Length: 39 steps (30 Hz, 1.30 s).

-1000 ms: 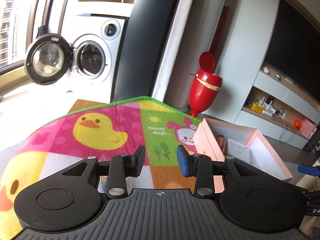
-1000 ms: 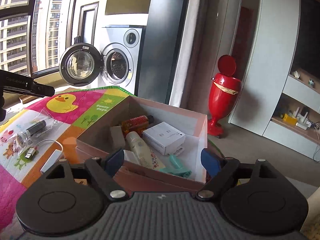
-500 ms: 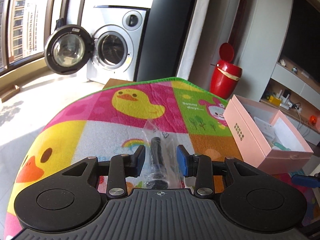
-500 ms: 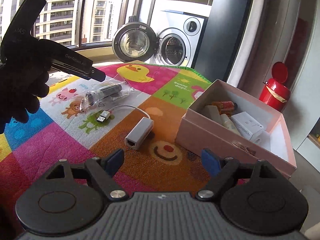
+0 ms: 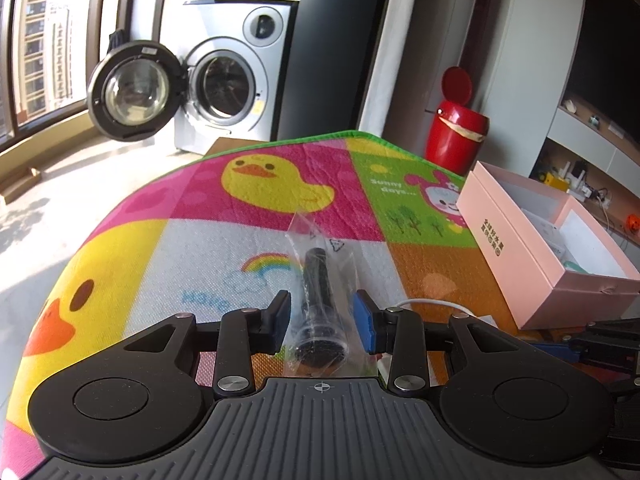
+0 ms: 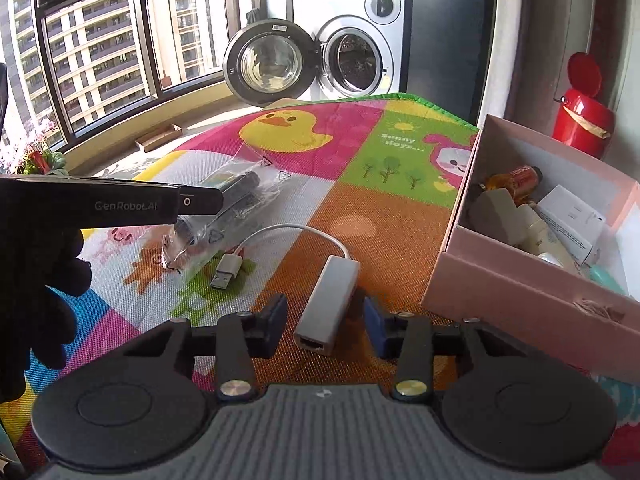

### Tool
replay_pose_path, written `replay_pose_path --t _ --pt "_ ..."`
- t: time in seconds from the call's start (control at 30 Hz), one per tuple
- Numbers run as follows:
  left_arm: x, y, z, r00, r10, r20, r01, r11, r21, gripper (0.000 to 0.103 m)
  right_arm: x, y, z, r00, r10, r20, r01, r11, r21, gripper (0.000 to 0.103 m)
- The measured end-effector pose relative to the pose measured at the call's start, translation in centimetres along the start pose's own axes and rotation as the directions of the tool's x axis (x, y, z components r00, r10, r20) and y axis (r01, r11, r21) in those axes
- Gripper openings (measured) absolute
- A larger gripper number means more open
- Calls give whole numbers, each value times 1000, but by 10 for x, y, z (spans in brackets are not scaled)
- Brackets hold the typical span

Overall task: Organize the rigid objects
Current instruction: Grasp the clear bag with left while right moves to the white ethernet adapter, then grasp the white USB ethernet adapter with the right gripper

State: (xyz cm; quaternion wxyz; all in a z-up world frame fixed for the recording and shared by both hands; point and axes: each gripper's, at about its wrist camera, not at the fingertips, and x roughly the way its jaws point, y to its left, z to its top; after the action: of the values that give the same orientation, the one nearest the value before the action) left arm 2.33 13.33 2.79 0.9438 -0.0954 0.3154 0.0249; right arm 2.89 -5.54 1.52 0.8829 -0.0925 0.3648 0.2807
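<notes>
Left wrist view: the left gripper (image 5: 322, 316) is straddling the bagged flashlight (image 5: 318, 300) on the play mat (image 5: 224, 240), jaws parted, pads either side of the bag and apparently not yet pressing.
Right wrist view: the right gripper (image 6: 325, 322) is sitting wide apart around the grey adapter (image 6: 329, 305), neither pad touching it; its white cable (image 6: 296, 232) is looping off to a USB plug (image 6: 227, 270).
Pink box (image 6: 532, 300): lying open just right of the adapter, already holding bottles and a white carton.
Flashlight handling: probably a stiff, fairly solid barrel, but the clear bag is looking slick and loose; squeezing across the barrel, not the film, seems safest.
Adapter handling: likely light and rigid; gripping its long flat sides mid-body should work, though the trailing cable may be dragging or snagging.
</notes>
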Motion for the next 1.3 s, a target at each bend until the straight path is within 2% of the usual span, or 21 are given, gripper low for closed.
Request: replay_pose_path --t 0.13,0.43,0.47,0.53,0.63,0.83,0.97,1.1,1.17,1.23,1.3 --pt "9 -4 -1 1000 17 -20 -17 1000 9 38 -10 2 -10 1000 10 -8 -10 999 -32 24" --pt "12 -7 -5 998 28 -56 -27 999 20 33 -41 0 -41 1000 6 -2 -6 994 -107 21" --pt "12 -8 -6 998 26 -57 -25 999 20 33 -43 -2 -43 1000 -2 1 2 995 -104 22" --pt "9 -10 -9 998 16 -62 -15 1000 26 33 -43 -5 -43 1000 -17 6 17 996 -90 36" --pt "3 -13 -15 998 -1 -70 4 999 42 33 -40 -11 -41 999 -34 5 35 998 -56 47" --pt "-10 -12 -27 996 -47 -71 51 998 46 34 -32 -14 -31 1000 2 -4 -2 1000 7 50" --pt "-12 -13 -30 997 -49 -62 52 997 58 35 -19 -15 -16 999 38 -5 -38 998 53 50" --pt "-12 -13 -30 997 -50 -53 53 997 58 35 0 -12 0 1000 31 -3 -31 998 62 50" --pt "-10 -11 -28 997 -55 -50 57 997 44 34 8 -7 5 1000 5 -2 -5 1000 25 47" --pt "-6 -7 -25 997 -63 -43 63 998 4 31 10 -1 6 1000 -20 -3 19 999 -29 28" --pt "0 -4 -21 997 -65 -35 65 998 -23 27 6 1 7 1000 2 -22 -3 999 -43 21"
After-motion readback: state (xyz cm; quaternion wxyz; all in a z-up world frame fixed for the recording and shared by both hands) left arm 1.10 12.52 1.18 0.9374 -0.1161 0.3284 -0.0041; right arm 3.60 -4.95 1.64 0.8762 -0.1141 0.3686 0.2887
